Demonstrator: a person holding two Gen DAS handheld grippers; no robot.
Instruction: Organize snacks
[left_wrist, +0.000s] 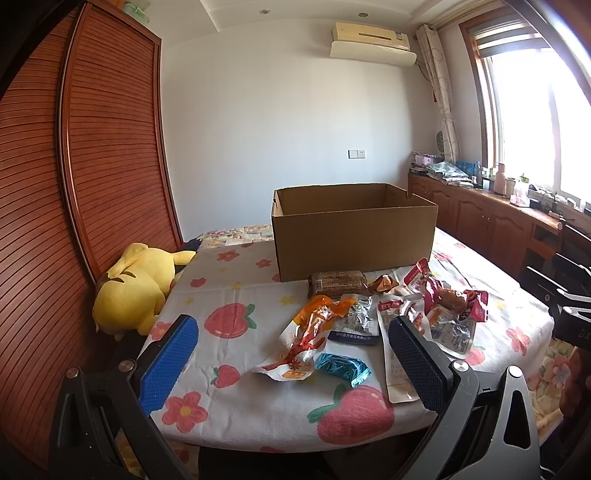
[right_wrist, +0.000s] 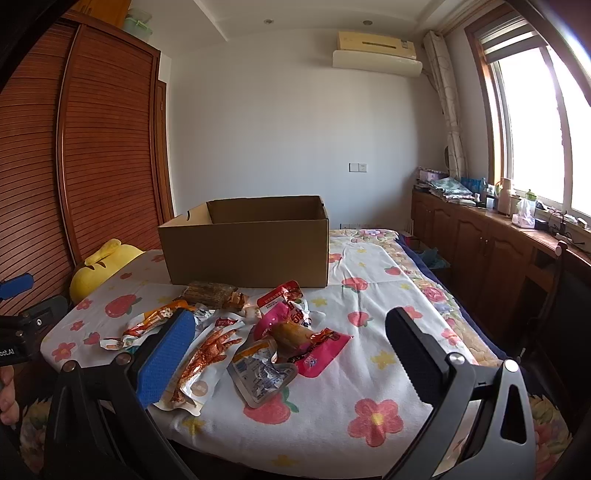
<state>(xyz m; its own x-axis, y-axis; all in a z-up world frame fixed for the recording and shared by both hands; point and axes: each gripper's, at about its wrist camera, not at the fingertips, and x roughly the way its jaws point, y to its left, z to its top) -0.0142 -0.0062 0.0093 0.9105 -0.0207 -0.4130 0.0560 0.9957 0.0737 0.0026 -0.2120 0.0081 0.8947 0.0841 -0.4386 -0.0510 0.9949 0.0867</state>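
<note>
An open cardboard box (left_wrist: 352, 238) (right_wrist: 247, 251) stands upright on the flowered cloth; its inside is hidden. In front of it lies a loose pile of snack packets: a brown bar pack (left_wrist: 338, 282) (right_wrist: 210, 293), an orange-and-white pouch (left_wrist: 306, 332), a small teal wrapper (left_wrist: 343, 367), silver pouches (left_wrist: 356, 319) (right_wrist: 260, 373) and pink-red packets (left_wrist: 454, 299) (right_wrist: 306, 343). My left gripper (left_wrist: 291, 358) hovers open over the near edge, the teal wrapper between its fingers' lines. My right gripper (right_wrist: 291, 354) hangs open above the pile, holding nothing.
The table (left_wrist: 236, 398) carries a strawberry-and-flower cloth. A yellow plush toy (left_wrist: 140, 288) (right_wrist: 101, 264) lies at its left edge beside a slatted wooden wardrobe (left_wrist: 92, 155). A cluttered wooden counter (right_wrist: 491, 229) runs under the window on the right.
</note>
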